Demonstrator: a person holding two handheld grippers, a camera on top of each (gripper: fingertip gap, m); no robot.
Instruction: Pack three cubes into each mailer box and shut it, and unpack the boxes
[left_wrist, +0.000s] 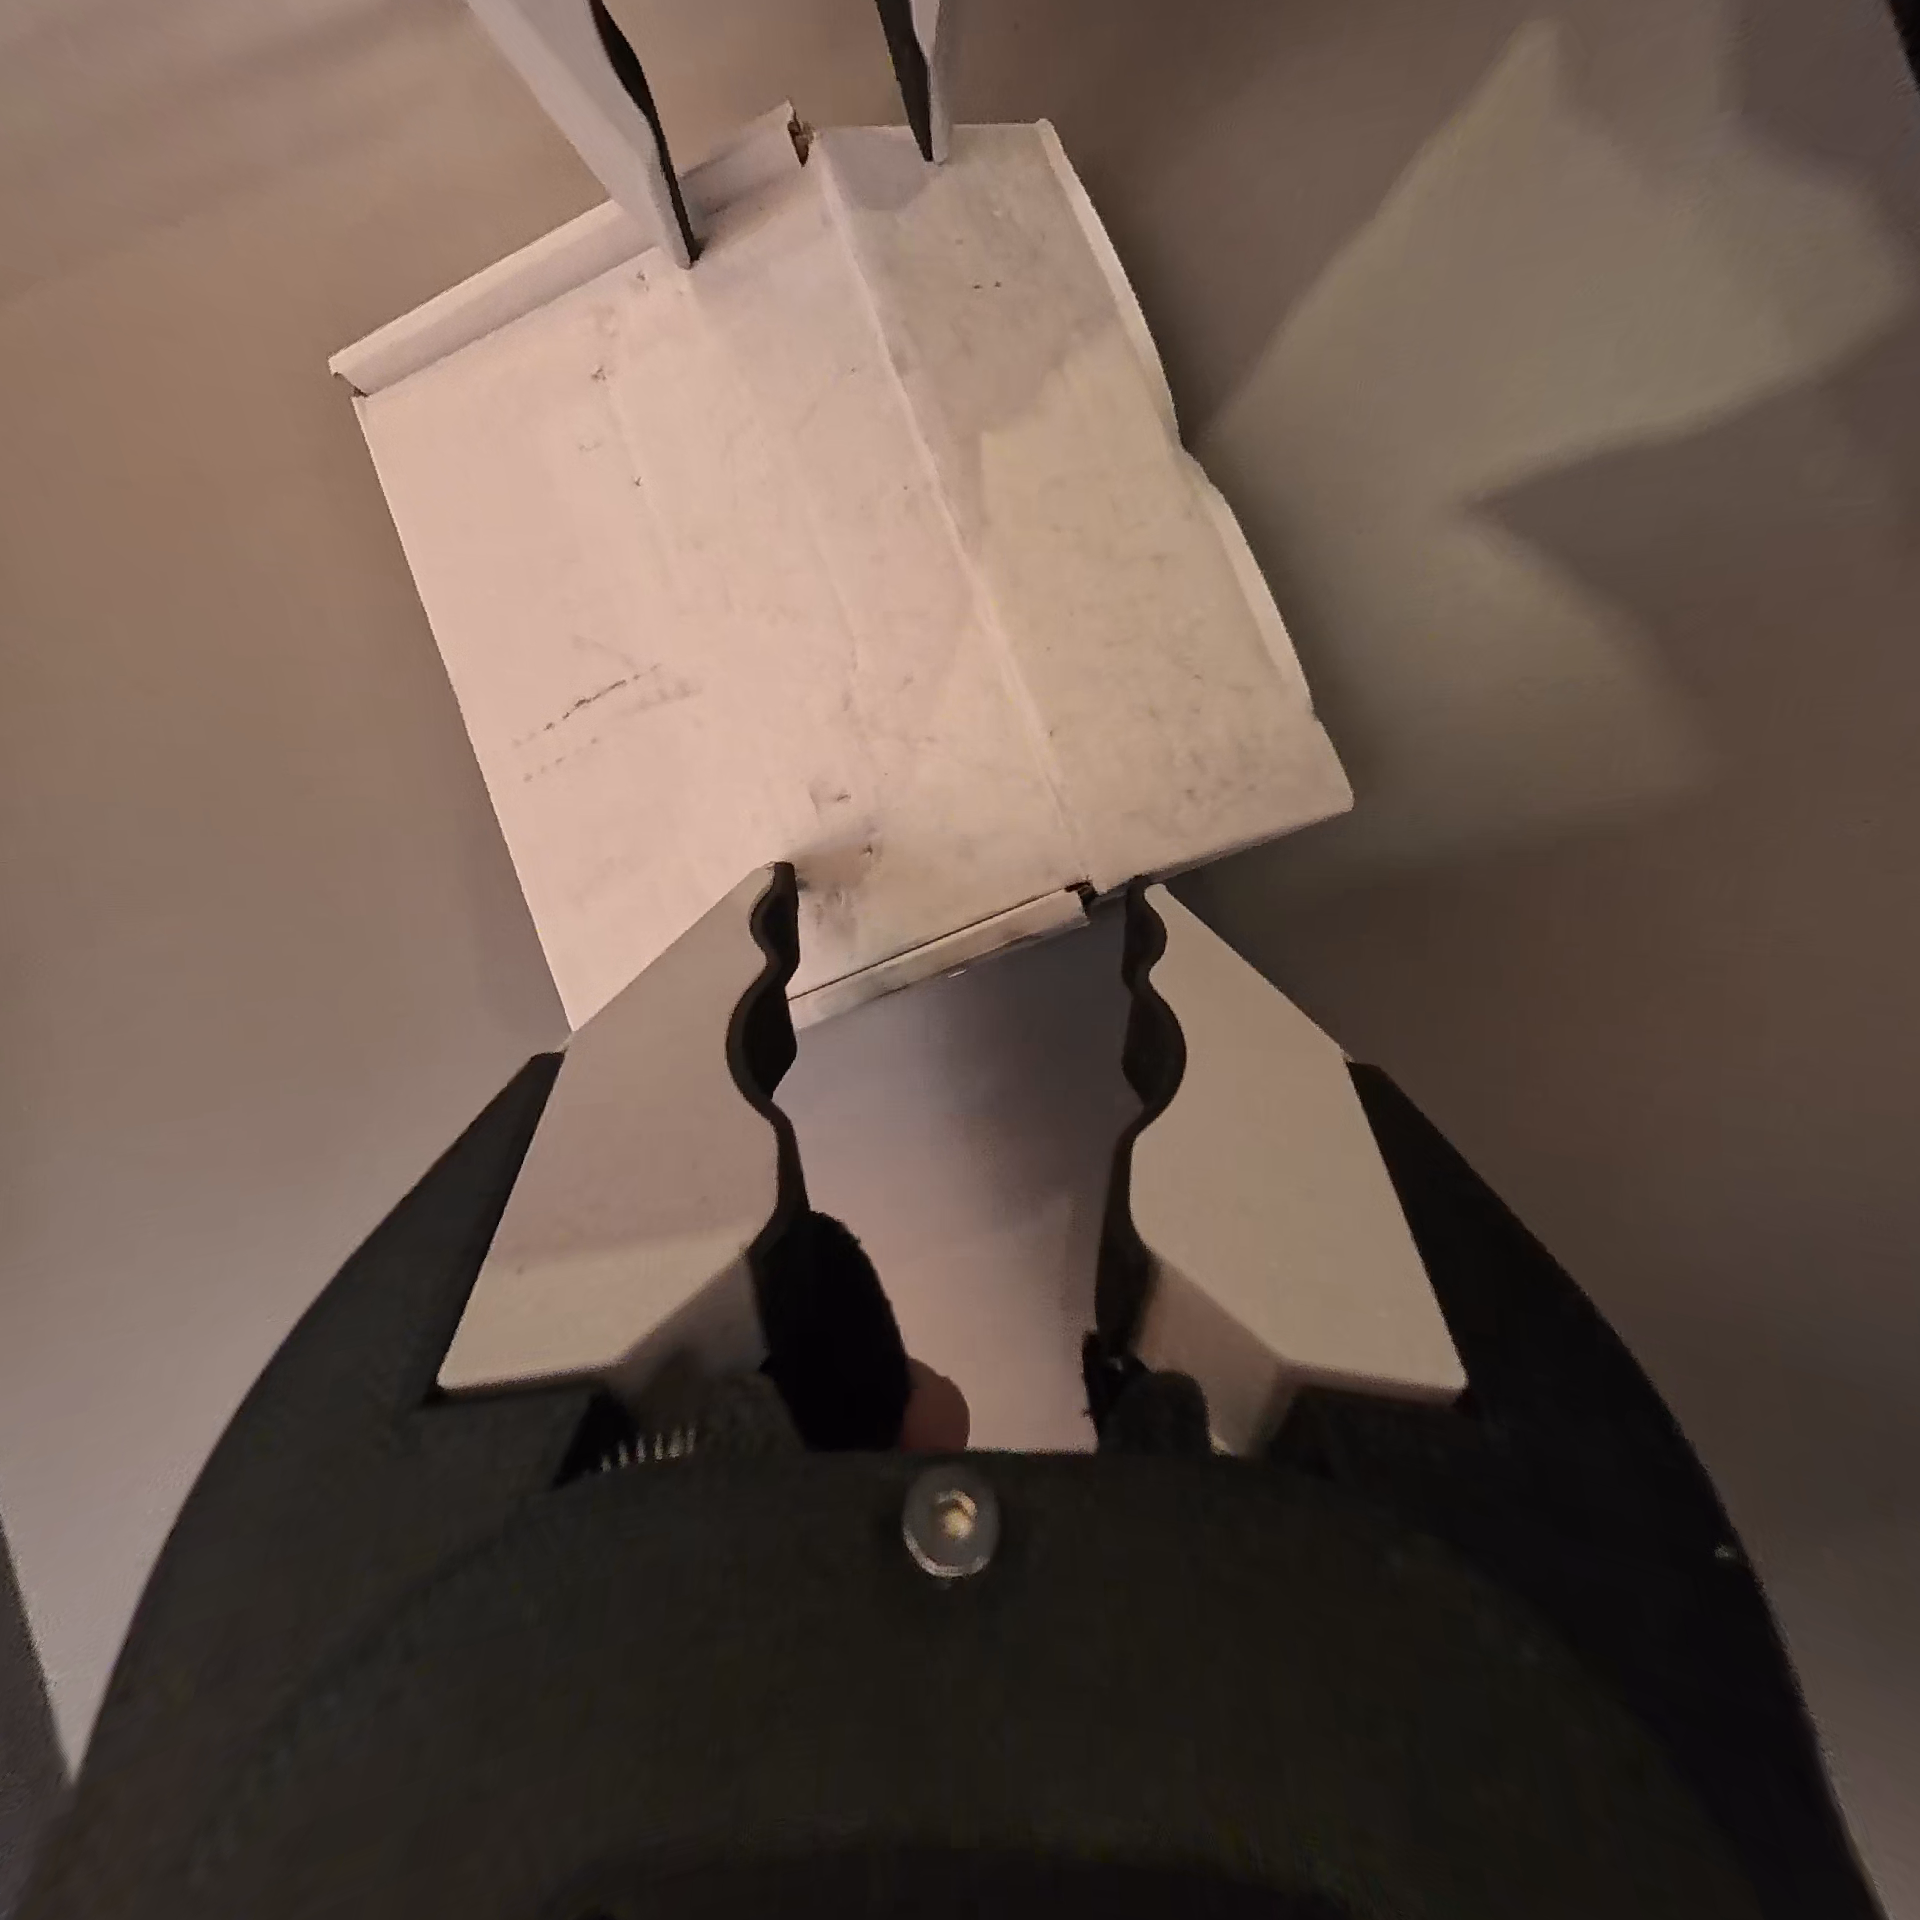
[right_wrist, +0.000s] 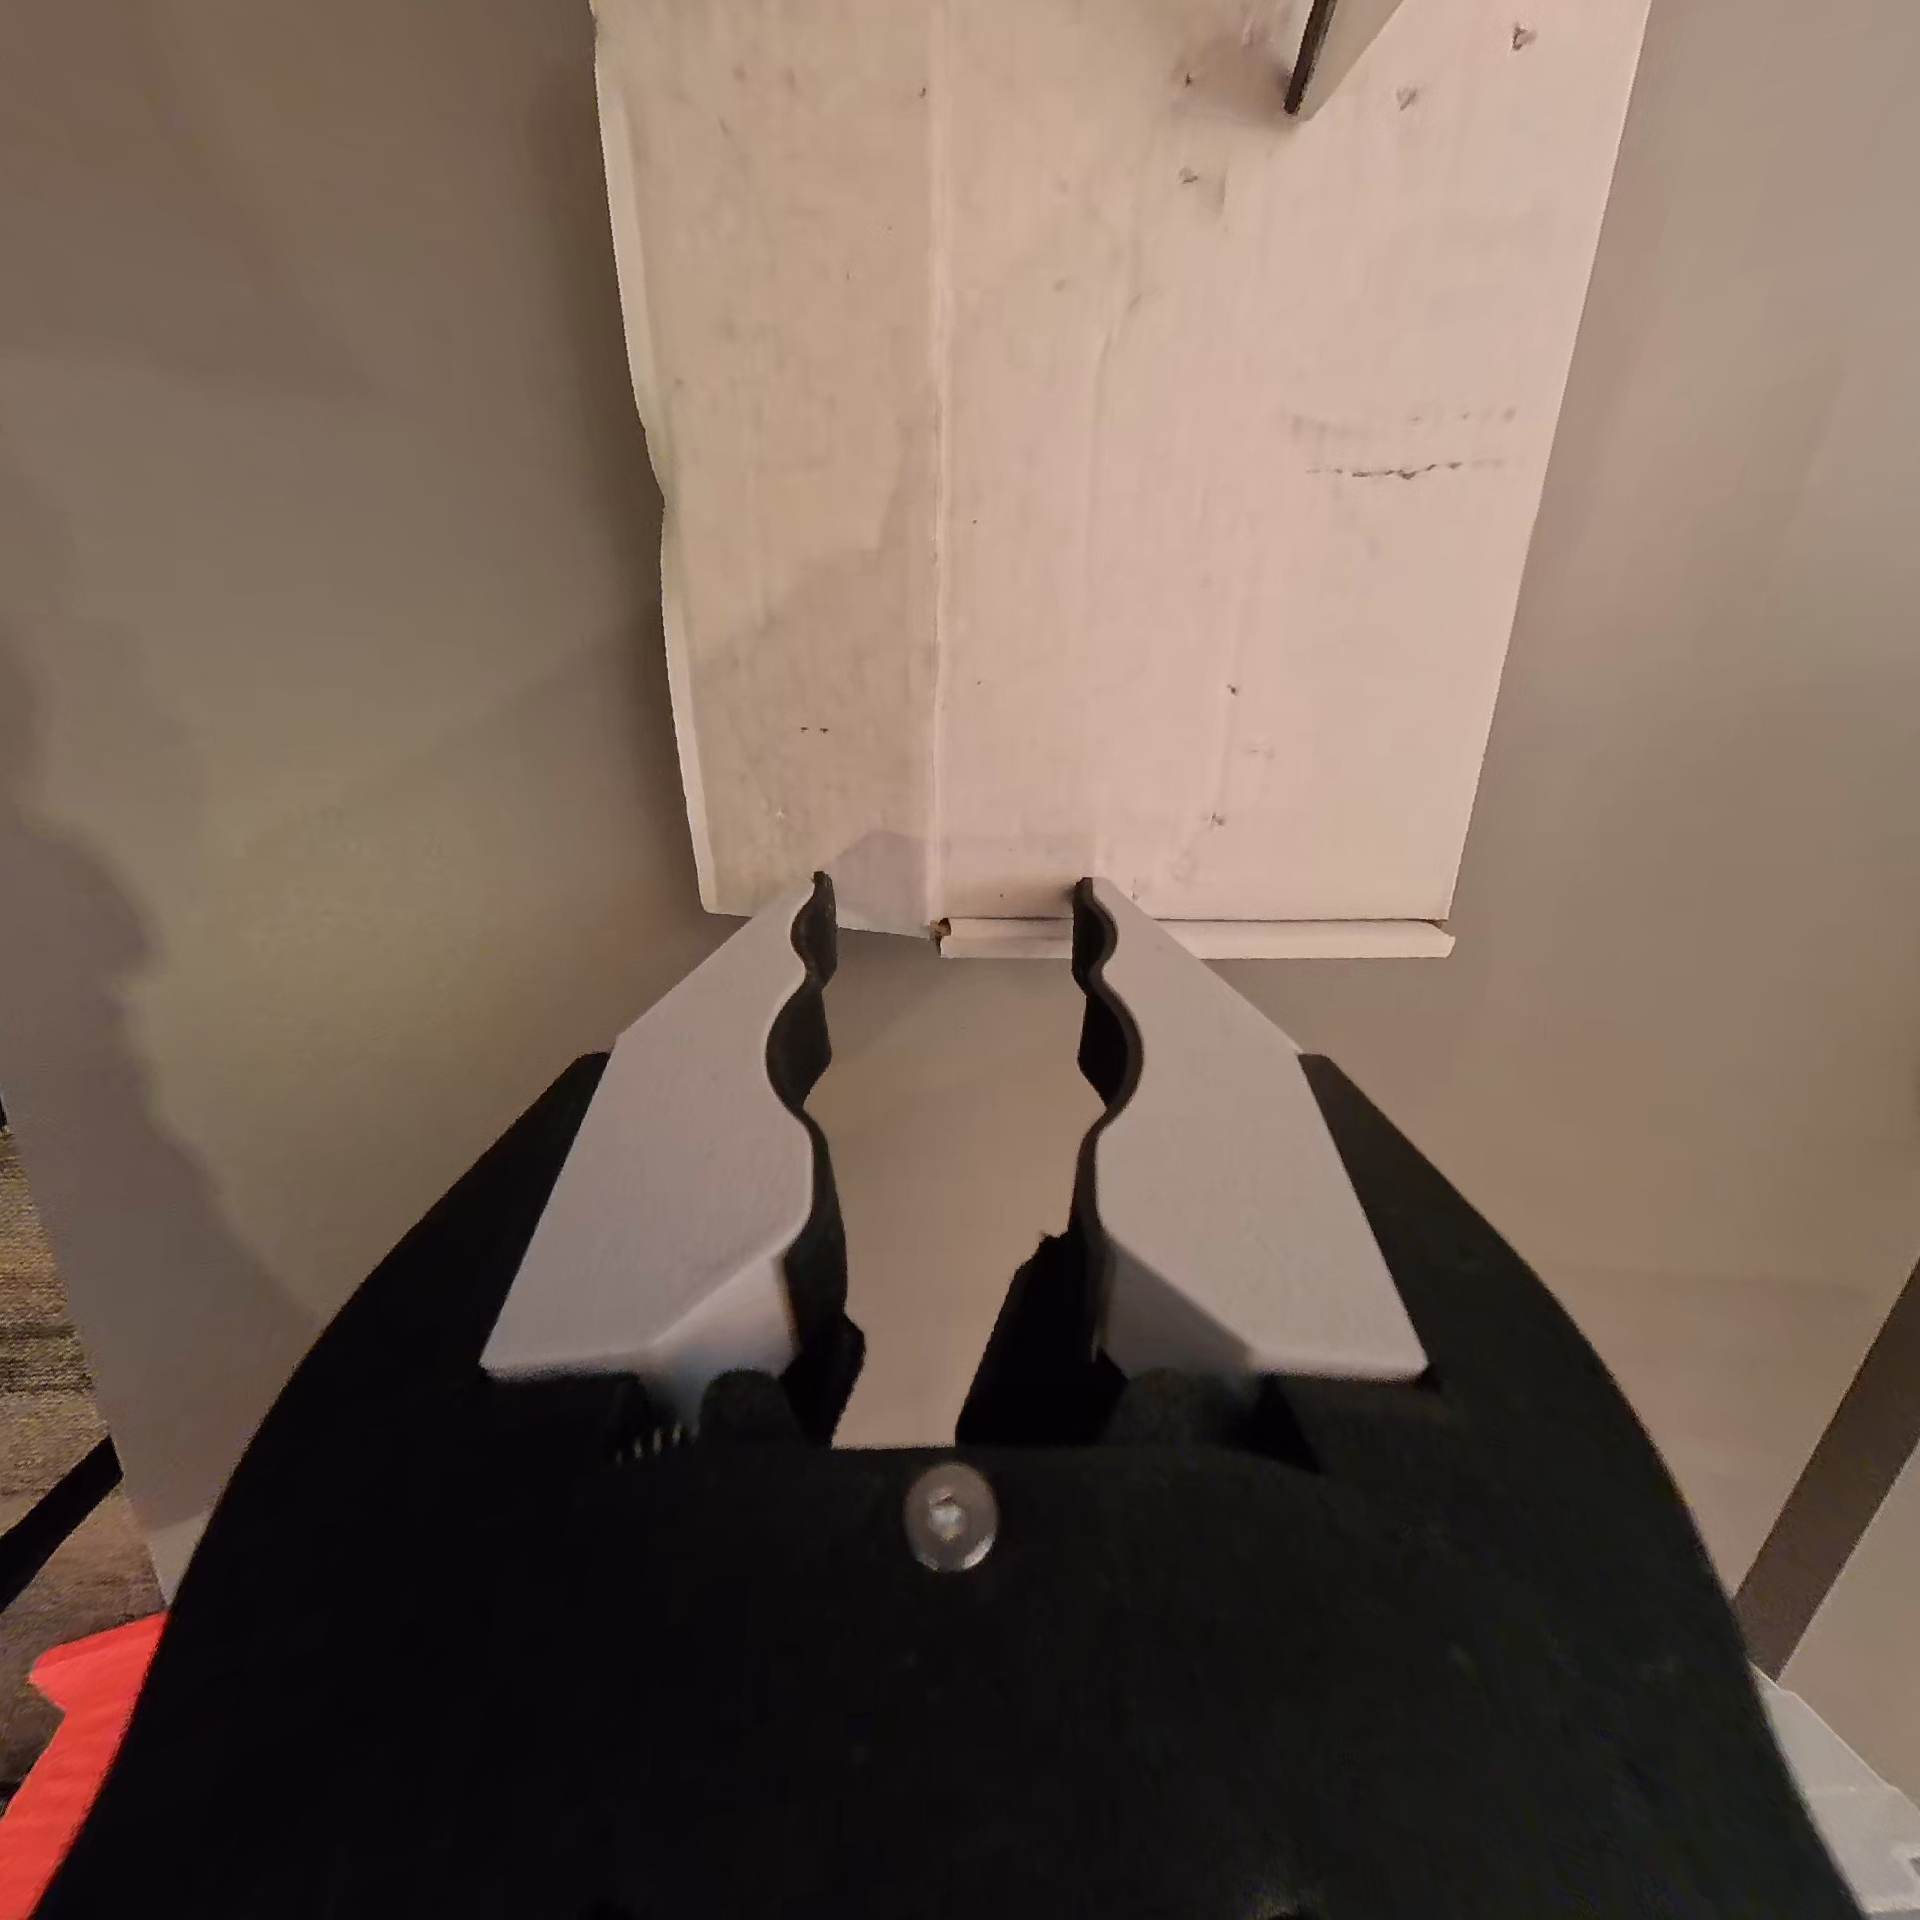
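- The white mailer box (left_wrist: 831, 540) lies shut on the grey worktop (left_wrist: 187, 644), lengthwise between the two tools, with no cube in sight in either view
- The left hand-held gripper (left_wrist: 961, 894) has its jaws apart; its fingertips sit at the box's near short edge, straddling the corner where a folded side flap shows, and whether they touch the card I cannot tell
- The right hand-held gripper (right_wrist: 951, 899) is likewise spread open at the opposite short end of the box (right_wrist: 1091, 468), its tips on either side of the small gap beside the narrow flap edge; it clamps nothing
- In the left wrist view that right hand-held gripper (left_wrist: 805, 203) appears straight ahead at the far end, fingertips resting on or just over the box top
- Judging by the closed lid and both tools at the ends, the step in hand is either pressing the box fully shut or starting to open it; the pictures do not settle which
- The next move probably calls for one tool to steady the body while the other catches the lid edge or presses it home
- A scuffed crease runs along the box directly ahead of both tools
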